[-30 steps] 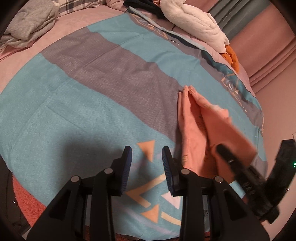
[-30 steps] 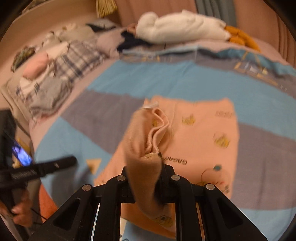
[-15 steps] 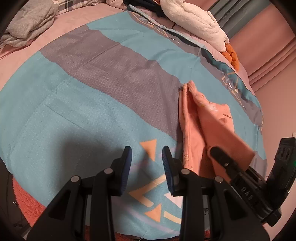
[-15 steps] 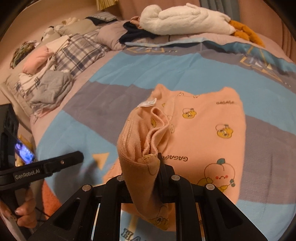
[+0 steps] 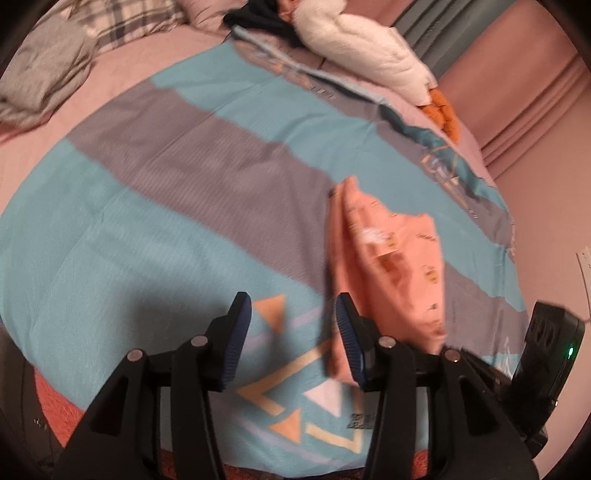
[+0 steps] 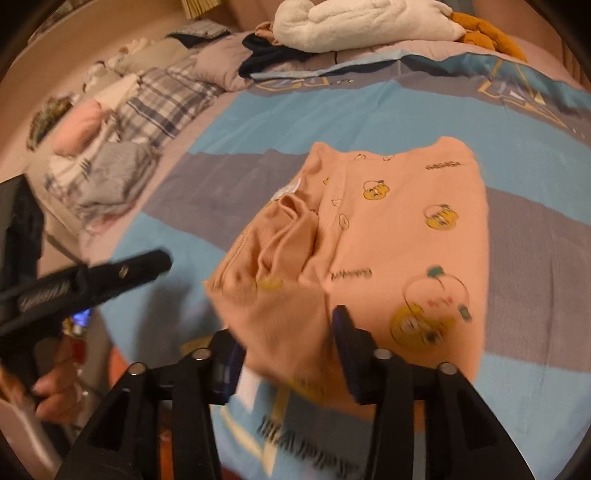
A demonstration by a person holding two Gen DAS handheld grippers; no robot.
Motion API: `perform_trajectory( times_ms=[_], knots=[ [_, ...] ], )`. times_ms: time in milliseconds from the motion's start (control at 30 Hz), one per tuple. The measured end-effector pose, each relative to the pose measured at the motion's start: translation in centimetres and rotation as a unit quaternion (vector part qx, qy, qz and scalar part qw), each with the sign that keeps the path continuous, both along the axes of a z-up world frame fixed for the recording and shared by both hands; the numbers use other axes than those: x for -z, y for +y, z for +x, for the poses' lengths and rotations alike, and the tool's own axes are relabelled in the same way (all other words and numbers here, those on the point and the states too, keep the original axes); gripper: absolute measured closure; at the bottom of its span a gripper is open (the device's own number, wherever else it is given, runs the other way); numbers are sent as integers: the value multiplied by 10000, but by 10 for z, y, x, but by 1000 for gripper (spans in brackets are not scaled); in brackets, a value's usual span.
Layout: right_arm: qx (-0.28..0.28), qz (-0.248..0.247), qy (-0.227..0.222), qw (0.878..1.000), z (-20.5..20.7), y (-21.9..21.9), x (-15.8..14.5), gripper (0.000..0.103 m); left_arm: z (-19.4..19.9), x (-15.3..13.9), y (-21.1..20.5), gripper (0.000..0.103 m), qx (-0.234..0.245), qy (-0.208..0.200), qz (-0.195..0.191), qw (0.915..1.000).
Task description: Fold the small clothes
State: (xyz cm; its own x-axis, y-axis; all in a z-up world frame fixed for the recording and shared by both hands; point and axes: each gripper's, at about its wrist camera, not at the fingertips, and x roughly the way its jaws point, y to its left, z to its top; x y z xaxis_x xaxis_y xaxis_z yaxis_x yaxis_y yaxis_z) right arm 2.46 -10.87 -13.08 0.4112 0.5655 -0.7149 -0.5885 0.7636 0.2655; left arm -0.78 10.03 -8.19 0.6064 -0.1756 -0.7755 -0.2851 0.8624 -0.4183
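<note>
1. Right gripper (image 6: pixel 286 349) jaws are opening, with the bunched flap of the small peach cotton garment with yellow cartoon prints (image 6: pixel 399 229) loose between them, pads no longer pinching. Left gripper (image 5: pixel 291 332) jaws are opening too, with nothing between them, over the bedspread.
2. The garment lies partly folded on the teal-and-grey striped bedspread (image 5: pixel 177 192), just right of the left gripper.
3. Step looks like releasing the flap. Let it drop flat onto the body with edges aligned, and clear the fingers without dragging fabric.
4. Far: white plush toy (image 6: pixel 362 22), plaid and grey laundry pile (image 6: pixel 122 147).
</note>
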Motion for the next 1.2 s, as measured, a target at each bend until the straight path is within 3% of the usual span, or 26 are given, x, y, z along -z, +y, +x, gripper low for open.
perform_trajectory(
  times_ms=[167,333,533,633,933,1200],
  knots=[
    [222,70,-116,9997,-13,-31,-10,52,15,-22,-19,53,504,-360,-111,9980],
    [638,200,-145,9977,-11,-56,-12,51,36,-27,-48,54,1167,-538,-405,9909],
    [1191,-21,-29,9929,2,-69,2,51,53,14,-81,59,1743,103,-263,9843],
    [1246,-72,146,9921,5,-72,10,51,51,41,-75,61,1484,513,181,9874],
    [1227,-230,302,9917,4,-68,24,51,34,71,-51,52,1282,802,-236,9882],
    [1404,-297,371,9890,2,-78,27,51,26,62,-38,50,1141,810,-733,9874]
  ],
)
